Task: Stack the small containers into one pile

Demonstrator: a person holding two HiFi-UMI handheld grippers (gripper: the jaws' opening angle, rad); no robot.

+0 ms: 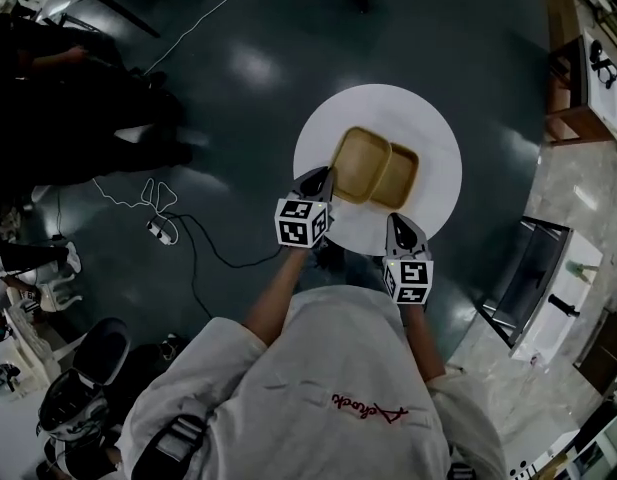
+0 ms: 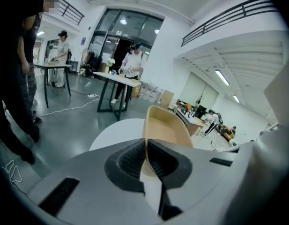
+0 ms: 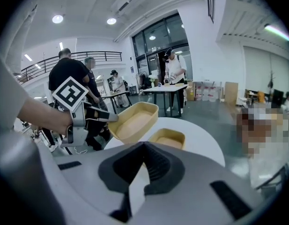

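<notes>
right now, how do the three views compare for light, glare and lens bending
Head view: dim overall, the white table the brightest patch, soft lamp glare on the dark floor. Left gripper view: bright, the container sharp, strong fisheye that bows the railing, black corners. Right gripper view: same fisheye, a ceiling lamp flares, a mosaic patch at right.

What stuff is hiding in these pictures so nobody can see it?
- Left gripper view: the other container does not show; the held container, pinched in the left gripper, or that gripper's body blocks it.
- Right gripper view: the other container's near side is cut off by the shut, empty right gripper.
- Head view: the table's legs are hidden under its top.
- Right gripper view: a mosaic patch covers someone at the right.
</notes>
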